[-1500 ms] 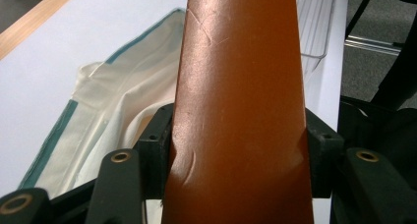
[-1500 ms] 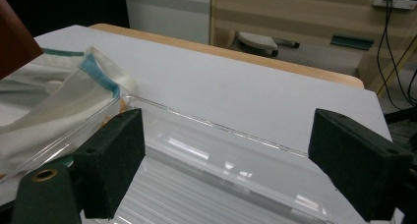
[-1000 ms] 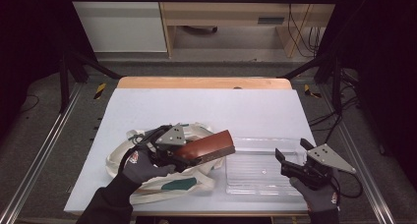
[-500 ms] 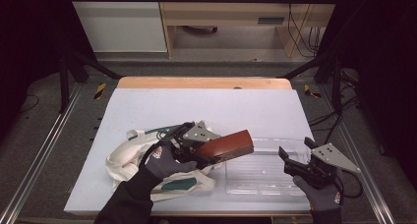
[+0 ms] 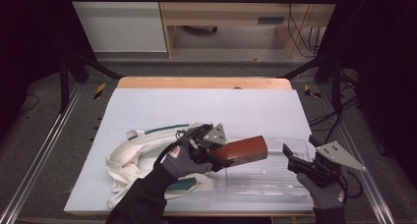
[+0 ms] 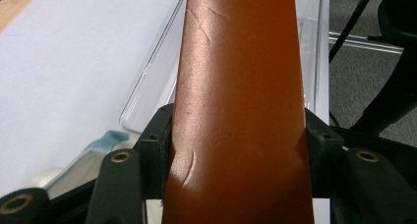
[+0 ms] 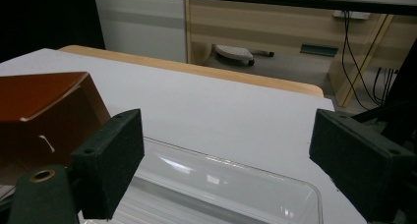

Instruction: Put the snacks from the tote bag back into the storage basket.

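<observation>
Brown box held over the clear tray's left end

High view: left gripper [image 5: 216, 153] clamps the brown box [image 5: 242, 150], long axis pointing right over the clear tray [image 5: 265, 177]; right gripper view: right gripper [image 7: 226, 165] gapes wide, empty, tray just beyond.

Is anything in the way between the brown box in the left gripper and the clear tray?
Nothing visible. The left gripper holds the brown box over the clear tray near its left end, and the tray looks empty beneath it. The right gripper is open at the tray's right end.
</observation>
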`<move>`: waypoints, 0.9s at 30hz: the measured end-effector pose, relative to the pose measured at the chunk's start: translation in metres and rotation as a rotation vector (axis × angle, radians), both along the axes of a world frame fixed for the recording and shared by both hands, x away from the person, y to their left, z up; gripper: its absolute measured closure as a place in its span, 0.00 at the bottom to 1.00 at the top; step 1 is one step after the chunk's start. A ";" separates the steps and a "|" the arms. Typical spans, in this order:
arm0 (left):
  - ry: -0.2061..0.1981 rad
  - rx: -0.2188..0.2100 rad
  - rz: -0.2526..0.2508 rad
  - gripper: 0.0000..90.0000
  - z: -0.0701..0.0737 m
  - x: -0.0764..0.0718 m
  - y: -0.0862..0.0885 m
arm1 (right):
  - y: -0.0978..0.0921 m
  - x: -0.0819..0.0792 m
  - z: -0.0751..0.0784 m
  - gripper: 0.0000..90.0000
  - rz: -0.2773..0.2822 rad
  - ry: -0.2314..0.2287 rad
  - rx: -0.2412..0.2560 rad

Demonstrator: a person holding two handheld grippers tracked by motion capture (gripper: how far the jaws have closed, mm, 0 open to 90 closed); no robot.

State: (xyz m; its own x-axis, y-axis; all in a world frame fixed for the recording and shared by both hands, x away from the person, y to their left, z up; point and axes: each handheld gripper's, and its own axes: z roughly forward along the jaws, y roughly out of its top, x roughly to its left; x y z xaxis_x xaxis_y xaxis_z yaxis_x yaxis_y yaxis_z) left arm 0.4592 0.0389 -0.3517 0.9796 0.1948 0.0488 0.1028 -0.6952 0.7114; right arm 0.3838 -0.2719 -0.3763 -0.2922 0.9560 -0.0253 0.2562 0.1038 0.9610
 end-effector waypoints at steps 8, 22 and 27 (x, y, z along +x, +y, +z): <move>0.001 0.019 -0.021 0.47 -0.002 0.001 -0.017 | -0.001 -0.001 0.003 0.15 -0.008 -0.013 0.003; 0.010 0.043 -0.045 0.47 -0.007 0.007 -0.042 | -0.005 -0.001 0.010 0.15 -0.022 -0.033 0.014; 0.019 0.054 -0.059 0.47 -0.011 0.009 -0.054 | -0.007 -0.002 0.011 0.15 -0.026 -0.040 0.015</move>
State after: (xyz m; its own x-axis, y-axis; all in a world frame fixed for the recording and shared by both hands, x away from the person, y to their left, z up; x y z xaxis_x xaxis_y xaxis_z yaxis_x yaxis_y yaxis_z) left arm 0.4682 -0.0147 -0.3627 0.9902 0.1343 0.0389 0.0738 -0.7379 0.6708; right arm 0.3821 -0.2788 -0.3651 -0.2665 0.9636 -0.0222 0.2198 0.0832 0.9720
